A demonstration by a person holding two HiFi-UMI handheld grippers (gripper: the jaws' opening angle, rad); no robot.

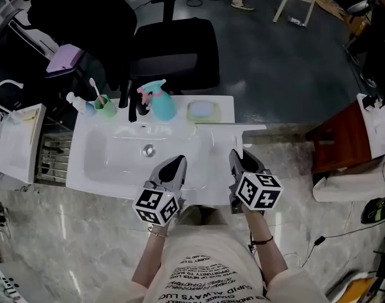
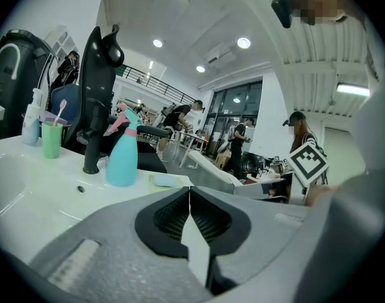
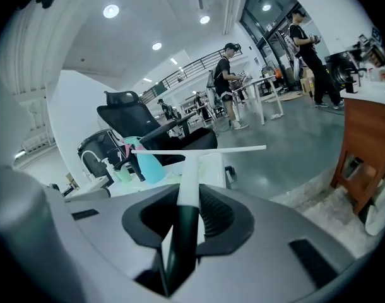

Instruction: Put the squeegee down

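Note:
My right gripper [image 1: 236, 158] is shut on the dark handle of a white squeegee [image 1: 230, 127]. Its long thin blade lies crosswise over the back right corner of the white sink counter [image 1: 79, 169]; whether it touches I cannot tell. In the right gripper view the squeegee [image 3: 199, 149] stands out straight ahead from between the jaws of the right gripper [image 3: 183, 210]. My left gripper [image 1: 175, 164] hovers over the sink's front edge with jaws shut and nothing between them; in its own view the left gripper [image 2: 190, 193] has its tips meeting.
At the back of the counter stand a black faucet [image 1: 130, 103], a teal spray bottle [image 1: 159, 101], a green cup [image 1: 104, 106] with a toothbrush and a pale soap dish [image 1: 202, 111]. A black office chair [image 1: 177, 49] is behind. A brown cabinet [image 1: 341, 137] stands at the right.

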